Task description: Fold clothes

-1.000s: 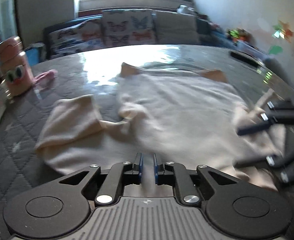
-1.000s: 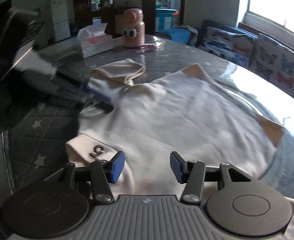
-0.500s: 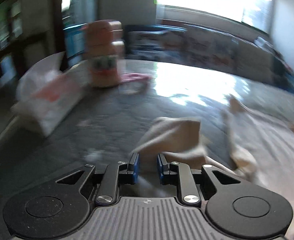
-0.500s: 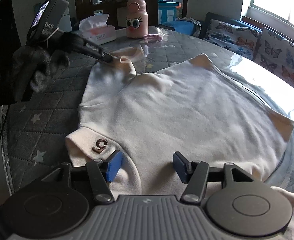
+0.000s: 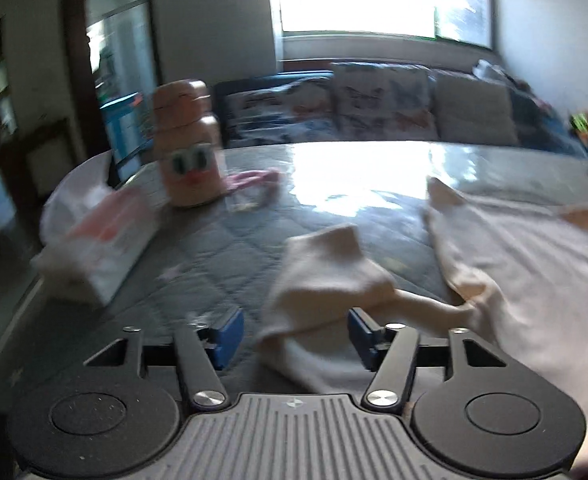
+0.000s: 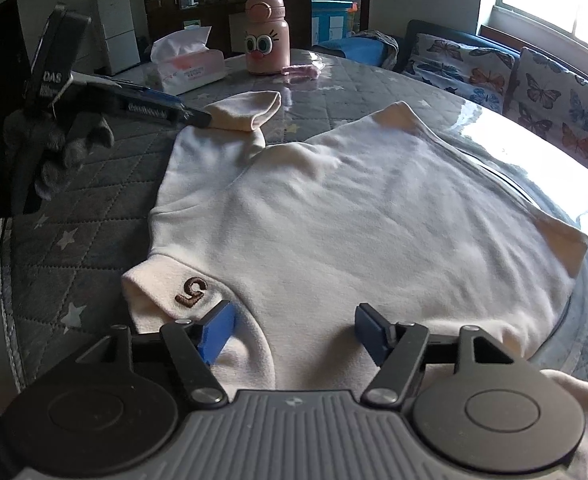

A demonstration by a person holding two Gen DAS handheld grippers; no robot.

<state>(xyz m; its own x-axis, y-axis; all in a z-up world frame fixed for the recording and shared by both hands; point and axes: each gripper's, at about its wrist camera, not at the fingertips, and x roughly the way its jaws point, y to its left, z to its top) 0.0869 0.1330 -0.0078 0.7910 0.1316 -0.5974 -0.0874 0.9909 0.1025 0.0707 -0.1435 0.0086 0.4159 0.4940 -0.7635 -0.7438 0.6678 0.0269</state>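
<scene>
Both grippers let go within the last second. The left gripper (image 5: pixel 292 332) has just been opening: a second ago its blue pads sat almost together, now they stand well apart, with the sleeve (image 5: pixel 326 276) lying loose between and ahead of them, not pinched. Its view also swings from the middle of the sweater toward the left side of the table, so the sleeve end is now straight ahead. The right gripper (image 6: pixel 294 332) has also just been opening, from about half spread to wide; cloth near the collar (image 6: pixel 166 288) lies under and between its pads, but nothing is clamped.

My read: the spreading step is over, the sweater (image 6: pixel 354 216) lies flat on the table (image 6: pixel 94 208), and no fold is made yet. The left sleeve looks like the next thing to take and bring across the body.

In the right wrist view the left gripper (image 6: pixel 190 114) shows from the side, held by a hand in a grey knit glove (image 6: pixel 54 148), tips at the sleeve's edge.

Materials: the sweater is cream, soft, fleece-like, thick enough to hold rounded folds, with a brown stitched "5" on the turned collar. The sleeve cuff is doubled back into a blunt tube. The table cover is grey, quilted in diamonds with pale stars, glossy and glaring at the far side. Beyond the sleeve stand a pink cartoon-face bottle (image 6: pixel 266 36) and a tissue box (image 6: pixel 190 68), well apart from the sweater.
</scene>
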